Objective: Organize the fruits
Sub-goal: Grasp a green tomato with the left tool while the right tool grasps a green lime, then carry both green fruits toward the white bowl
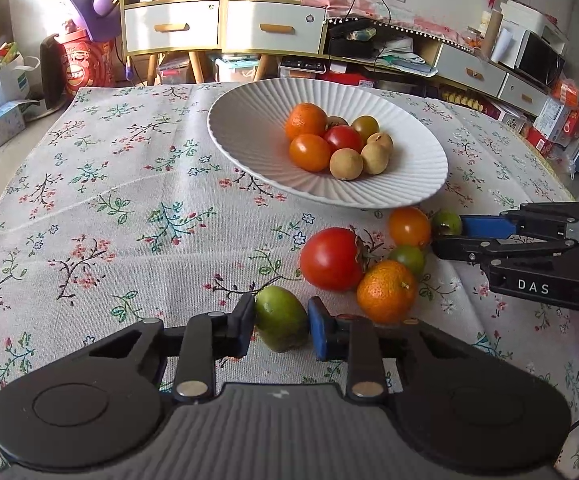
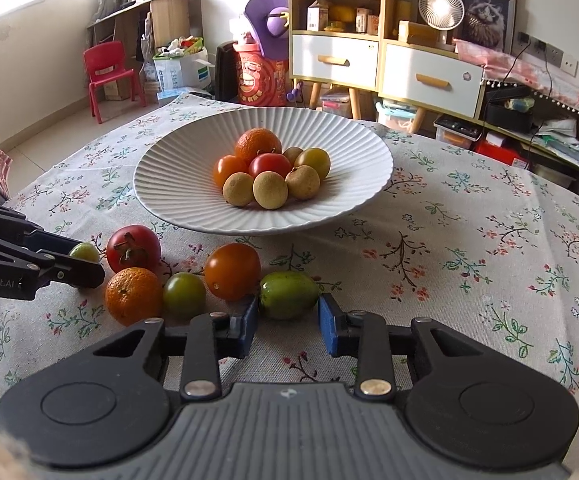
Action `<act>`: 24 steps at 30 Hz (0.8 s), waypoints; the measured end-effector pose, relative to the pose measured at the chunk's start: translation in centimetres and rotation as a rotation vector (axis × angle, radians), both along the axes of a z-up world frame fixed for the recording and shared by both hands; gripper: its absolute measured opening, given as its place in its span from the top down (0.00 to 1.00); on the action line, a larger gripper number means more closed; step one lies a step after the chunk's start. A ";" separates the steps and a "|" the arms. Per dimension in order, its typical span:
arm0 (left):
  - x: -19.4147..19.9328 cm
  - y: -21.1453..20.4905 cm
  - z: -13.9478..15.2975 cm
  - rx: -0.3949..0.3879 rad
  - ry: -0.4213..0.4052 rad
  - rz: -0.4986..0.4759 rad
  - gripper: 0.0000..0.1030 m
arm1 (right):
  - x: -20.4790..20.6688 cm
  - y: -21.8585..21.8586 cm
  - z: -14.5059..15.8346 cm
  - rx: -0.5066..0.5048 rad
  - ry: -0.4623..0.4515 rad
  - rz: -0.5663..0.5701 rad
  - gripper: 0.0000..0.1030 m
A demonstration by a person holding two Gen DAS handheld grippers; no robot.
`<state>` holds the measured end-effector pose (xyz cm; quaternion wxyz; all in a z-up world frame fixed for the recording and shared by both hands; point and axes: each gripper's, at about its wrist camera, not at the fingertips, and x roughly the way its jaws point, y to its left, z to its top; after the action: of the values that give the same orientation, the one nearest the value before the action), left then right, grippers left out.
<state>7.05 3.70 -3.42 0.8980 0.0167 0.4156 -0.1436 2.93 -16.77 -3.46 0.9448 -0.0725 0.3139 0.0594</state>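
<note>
We are gripping 1 green fruit in each tool. In the left wrist view, the left tool (image 1: 281,322) is clenched on a green oval fruit (image 1: 280,318), its 2 blue pads pressing on the fruit's sides. In the right wrist view, the right tool (image 2: 288,316) is standing with its pads against the ends of another green oval fruit (image 2: 289,294), grasping it. Both fruits are sitting on the worktop (image 1: 129,200), which is covered with a floral cloth, on the near side of the white ribbed plate (image 1: 249,128).

Both held fruits are looking smooth, glossy and yellow-green, and the left one is darker at its lower end.

Between the 2 tools, just in front of the plate, 4 loose fruits are lying in a tight cluster: 1 big red tomato (image 1: 331,258) with a dry stem, 1 orange tomato (image 1: 409,226), 1 small green tomato (image 1: 409,258) and 1 mandarin (image 1: 385,292).

The plate is holding 8 fruits huddled together: 1 mandarin (image 1: 305,120) at the back, 1 orange tomato (image 1: 309,152), 1 red tomato (image 1: 343,138), 1 olive-green tomato (image 1: 365,126) and 3 tan round fruits (image 2: 269,190) at the front, with 1 more tan one half hidden behind.
</note>
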 end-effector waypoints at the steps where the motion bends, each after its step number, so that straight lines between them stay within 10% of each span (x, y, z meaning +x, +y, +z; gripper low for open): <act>1: 0.0 0.0 0.0 0.001 0.002 -0.001 0.79 | 0.0 0.0 0.0 0.001 0.001 0.000 0.71; 24: 0.0 -0.9 1.9 -0.027 -0.053 -0.041 0.79 | 0.0 -0.3 0.9 0.048 0.000 -0.003 0.70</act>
<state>7.08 2.85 -1.50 0.9057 0.0172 0.3893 -0.1671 2.95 -17.10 -2.54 0.9463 -0.0492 0.3127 0.0653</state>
